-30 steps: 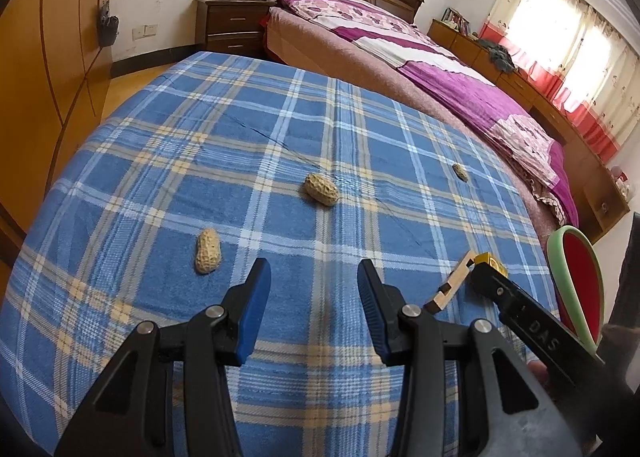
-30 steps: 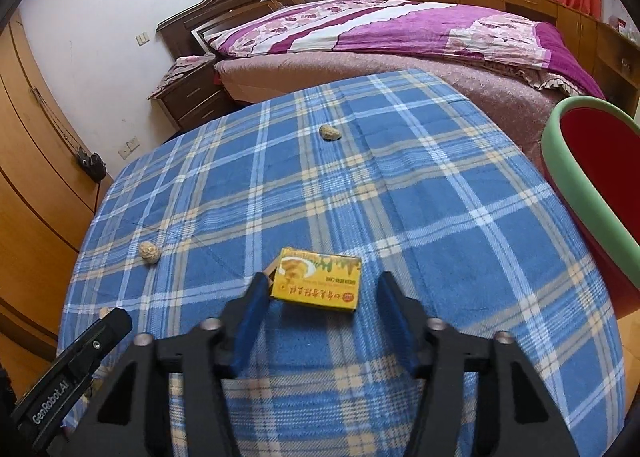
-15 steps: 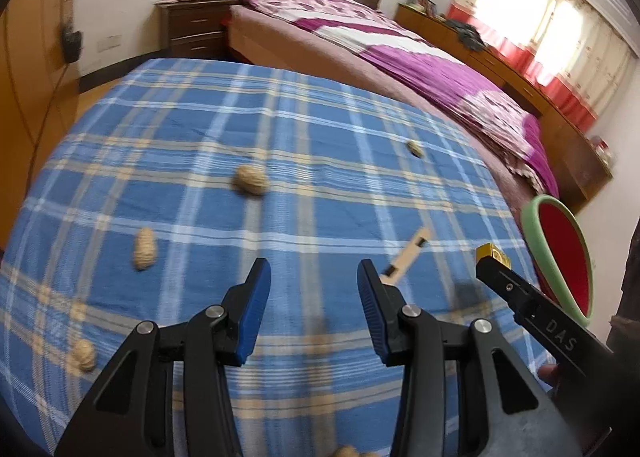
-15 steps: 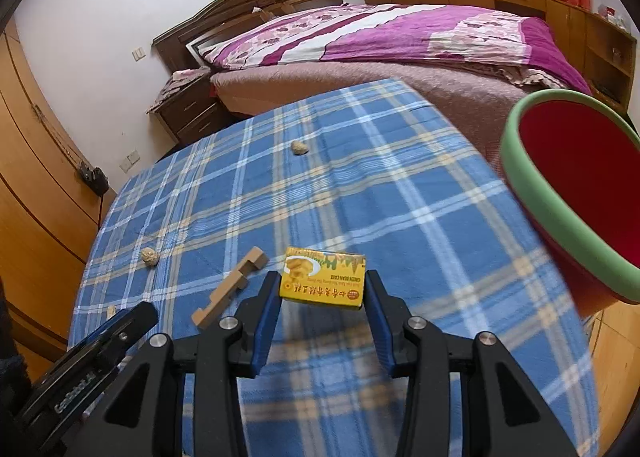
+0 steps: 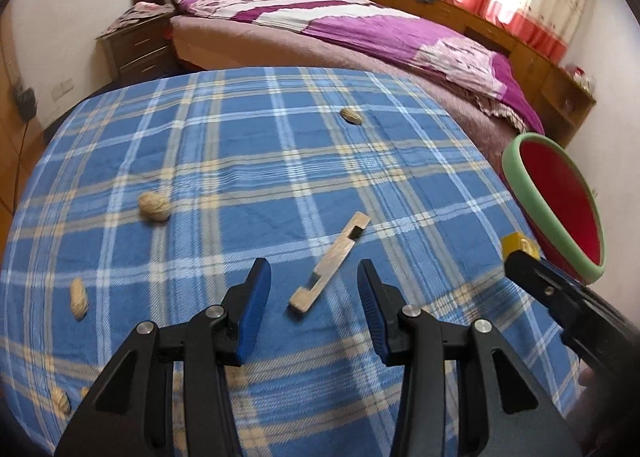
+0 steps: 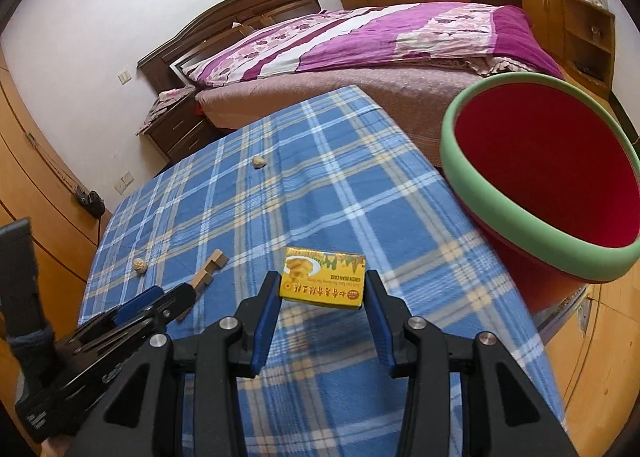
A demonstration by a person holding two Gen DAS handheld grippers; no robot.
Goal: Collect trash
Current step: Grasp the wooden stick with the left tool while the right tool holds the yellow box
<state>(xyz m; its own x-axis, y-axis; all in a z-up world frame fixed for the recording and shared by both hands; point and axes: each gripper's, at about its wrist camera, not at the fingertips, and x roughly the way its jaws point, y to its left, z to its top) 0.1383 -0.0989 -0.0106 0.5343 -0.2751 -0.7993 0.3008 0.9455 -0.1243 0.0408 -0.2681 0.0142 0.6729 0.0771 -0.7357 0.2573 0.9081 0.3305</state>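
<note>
My right gripper (image 6: 322,293) is shut on a small yellow box (image 6: 323,278) and holds it above the blue plaid table (image 6: 280,193), left of a red bin with a green rim (image 6: 540,181). My left gripper (image 5: 313,297) is open, its jaws standing either side of the near end of a wooden piece (image 5: 330,262) that lies on the cloth. The wooden piece also shows in the right wrist view (image 6: 204,275). The bin shows at the right of the left wrist view (image 5: 560,213), with the right gripper's tip and the box (image 5: 516,243) before it.
Nut shells lie on the cloth: a walnut (image 5: 154,207), a peanut (image 5: 79,299), another shell far (image 5: 352,116), more at the near left edge (image 5: 62,401). A bed (image 5: 360,29) stands beyond the table, a nightstand (image 5: 136,45) to its left.
The right gripper has lifted the yellow box and carried it right towards the bin. The left gripper has swung right, so the wooden piece now lies between its open jaws.
</note>
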